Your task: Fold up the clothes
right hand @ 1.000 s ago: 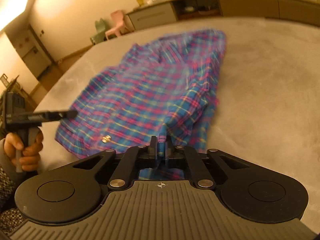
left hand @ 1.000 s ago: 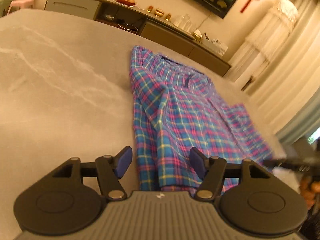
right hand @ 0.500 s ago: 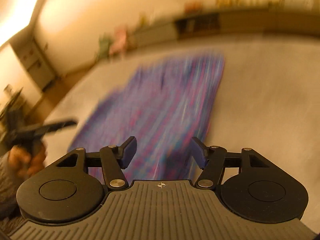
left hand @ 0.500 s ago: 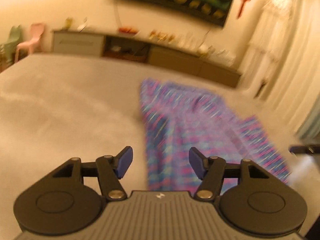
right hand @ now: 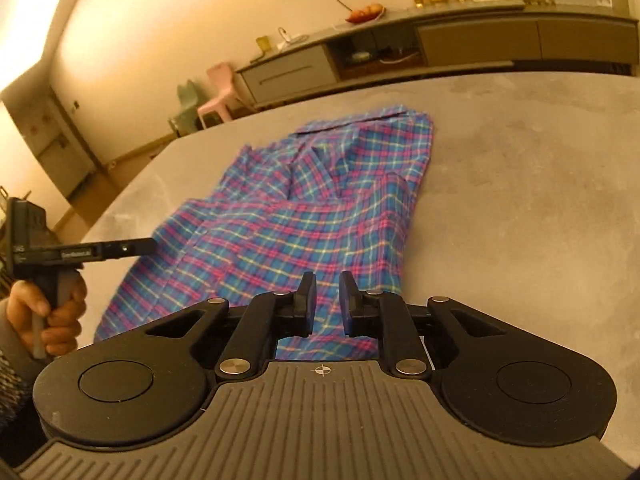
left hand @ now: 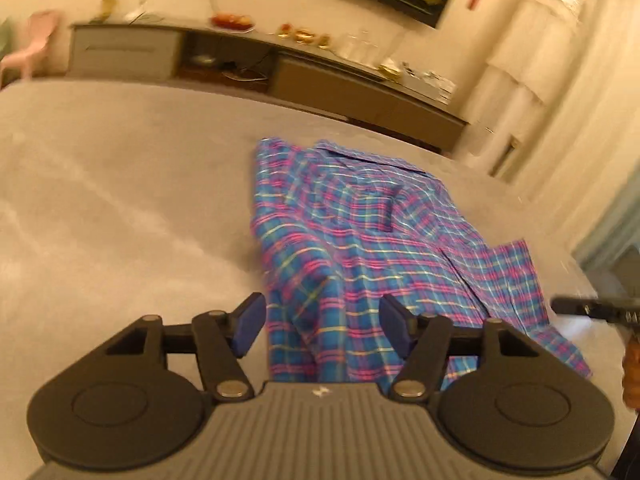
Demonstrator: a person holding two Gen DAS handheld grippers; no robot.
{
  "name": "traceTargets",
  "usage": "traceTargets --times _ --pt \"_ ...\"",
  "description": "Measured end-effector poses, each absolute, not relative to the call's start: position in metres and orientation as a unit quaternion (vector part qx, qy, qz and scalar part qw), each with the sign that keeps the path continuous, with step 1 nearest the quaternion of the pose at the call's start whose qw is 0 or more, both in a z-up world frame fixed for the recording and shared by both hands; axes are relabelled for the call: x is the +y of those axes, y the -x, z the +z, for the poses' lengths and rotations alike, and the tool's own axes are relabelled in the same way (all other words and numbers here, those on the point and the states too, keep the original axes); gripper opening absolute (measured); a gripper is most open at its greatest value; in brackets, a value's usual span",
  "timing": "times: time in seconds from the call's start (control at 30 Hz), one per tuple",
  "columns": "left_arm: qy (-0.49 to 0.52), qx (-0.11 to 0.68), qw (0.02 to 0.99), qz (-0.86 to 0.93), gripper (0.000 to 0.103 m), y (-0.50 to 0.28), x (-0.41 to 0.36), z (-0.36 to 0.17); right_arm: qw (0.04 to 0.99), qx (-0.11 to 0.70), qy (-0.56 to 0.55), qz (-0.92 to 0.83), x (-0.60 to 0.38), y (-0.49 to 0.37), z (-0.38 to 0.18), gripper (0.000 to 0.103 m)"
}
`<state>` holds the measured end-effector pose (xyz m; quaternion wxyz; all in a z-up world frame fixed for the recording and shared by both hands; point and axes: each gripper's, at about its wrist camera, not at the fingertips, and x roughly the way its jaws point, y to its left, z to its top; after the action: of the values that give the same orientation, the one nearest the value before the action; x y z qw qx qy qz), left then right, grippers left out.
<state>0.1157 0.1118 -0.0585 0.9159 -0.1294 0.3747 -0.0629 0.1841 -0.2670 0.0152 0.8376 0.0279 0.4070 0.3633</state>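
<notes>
A blue, pink and yellow plaid shirt (left hand: 360,240) lies spread on the grey table (left hand: 120,220), collar at the far end, one side folded in over the body. My left gripper (left hand: 322,328) hovers open over the shirt's near hem, nothing between its blue pads. In the right wrist view the shirt (right hand: 304,220) lies ahead. My right gripper (right hand: 328,300) hangs above its near edge, jaws closing to a narrow gap with no cloth pinched. The left gripper (right hand: 148,246) shows side-on at the shirt's left edge, held by a hand (right hand: 48,312).
A long low sideboard (right hand: 440,40) with bottles, glasses and a fruit plate runs along the far wall. A pink chair (right hand: 218,92) stands beside it, and pale curtains (left hand: 560,80) hang to the right. Bare grey table (right hand: 520,200) surrounds the shirt.
My right gripper was shut on a fold of the shirt, let it go, opened wide, then narrowed again. The folded side now rests on the shirt. Both grippers drew back slightly.
</notes>
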Motion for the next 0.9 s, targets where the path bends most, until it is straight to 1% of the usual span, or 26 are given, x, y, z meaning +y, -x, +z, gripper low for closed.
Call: traceTargets --times 0.03,0.07,0.13,0.2,0.23,0.27,0.3,0.37,0.4,0.43,0.47,0.5,0.53,0.57,0.6,0.63,0.7,0.77,0.8,0.83,0.87,0.9 --pt "0.118 0.392 0.910 -0.057 0.064 -0.124 0.110 -0.064 0.832 0.428 -0.008 0.352 -0.260 -0.189 0.006 0.012" --pt "0.108 0.403 0.907 -0.051 0.062 -0.131 0.109 -0.067 0.833 0.433 0.002 0.346 -0.254 -0.192 0.001 0.007" --pt "0.091 0.408 0.907 -0.046 0.061 -0.140 0.108 -0.063 0.835 0.433 0.015 0.339 -0.249 -0.199 0.005 0.008" --pt "0.097 0.396 0.911 -0.061 0.064 -0.145 0.112 -0.052 0.858 0.383 0.022 0.343 -0.256 -0.200 0.023 0.017" --pt "0.095 0.394 0.912 -0.065 0.065 -0.148 0.113 -0.047 0.867 0.359 0.025 0.346 -0.256 -0.201 0.030 0.020" --pt "0.082 0.404 0.909 -0.061 0.065 -0.153 0.112 -0.046 0.867 0.357 0.026 0.347 -0.255 -0.206 0.031 0.031" --pt "0.068 0.420 0.903 -0.056 0.065 -0.161 0.113 -0.048 0.860 0.376 0.031 0.343 -0.250 -0.216 0.024 0.036" --pt "0.053 0.433 0.897 -0.066 0.064 -0.175 0.118 -0.045 0.832 0.435 0.053 0.342 -0.238 -0.235 0.004 0.038" --pt "0.048 0.430 0.899 -0.072 0.064 -0.181 0.121 -0.041 0.827 0.438 0.060 0.347 -0.235 -0.243 0.003 0.041" --pt "0.040 0.419 0.904 -0.076 0.067 -0.188 0.123 -0.034 0.824 0.438 0.062 0.353 -0.232 -0.251 0.005 0.043" --pt "0.032 0.407 0.909 -0.079 0.077 -0.196 0.125 -0.027 0.828 0.427 0.050 0.361 -0.231 -0.263 0.014 0.048" --pt "0.024 0.396 0.914 -0.082 0.086 -0.207 0.127 -0.023 0.832 0.415 0.039 0.366 -0.229 -0.276 0.021 0.059" --pt "0.017 0.388 0.918 -0.085 0.101 -0.220 0.127 -0.023 0.838 0.403 0.034 0.367 -0.223 -0.292 0.025 0.066" --pt "0.009 0.385 0.919 -0.087 0.102 -0.236 0.126 -0.025 0.844 0.390 0.029 0.368 -0.217 -0.309 0.029 0.082" --pt "0.004 0.385 0.919 -0.088 0.101 -0.255 0.124 -0.028 0.850 0.377 0.024 0.368 -0.211 -0.325 0.033 0.088" --pt "0.001 0.388 0.918 -0.086 0.101 -0.272 0.122 -0.033 0.854 0.368 0.022 0.367 -0.203 -0.342 0.034 0.087" --pt "0.001 0.405 0.911 -0.083 0.101 -0.302 0.121 -0.048 0.855 0.383 0.037 0.348 -0.173 -0.383 0.020 0.087" --pt "-0.001 0.425 0.903 -0.067 0.098 -0.324 0.122 -0.064 0.851 0.399 0.045 0.338 -0.154 -0.410 0.003 0.086" --pt "-0.004 0.430 0.901 -0.059 0.097 -0.329 0.121 -0.071 0.849 0.408 0.048 0.333 -0.147 -0.422 -0.006 0.083" --pt "-0.004 0.432 0.900 -0.057 0.094 -0.331 0.121 -0.076 0.843 0.418 0.051 0.335 -0.141 -0.429 -0.014 0.075" --pt "0.000 0.433 0.899 -0.066 0.082 -0.331 0.121 -0.078 0.839 0.421 0.056 0.342 -0.138 -0.432 -0.016 0.062" --pt "0.007 0.433 0.897 -0.085 0.063 -0.330 0.121 -0.079 0.836 0.415 0.062 0.353 -0.137 -0.429 -0.014 0.025"
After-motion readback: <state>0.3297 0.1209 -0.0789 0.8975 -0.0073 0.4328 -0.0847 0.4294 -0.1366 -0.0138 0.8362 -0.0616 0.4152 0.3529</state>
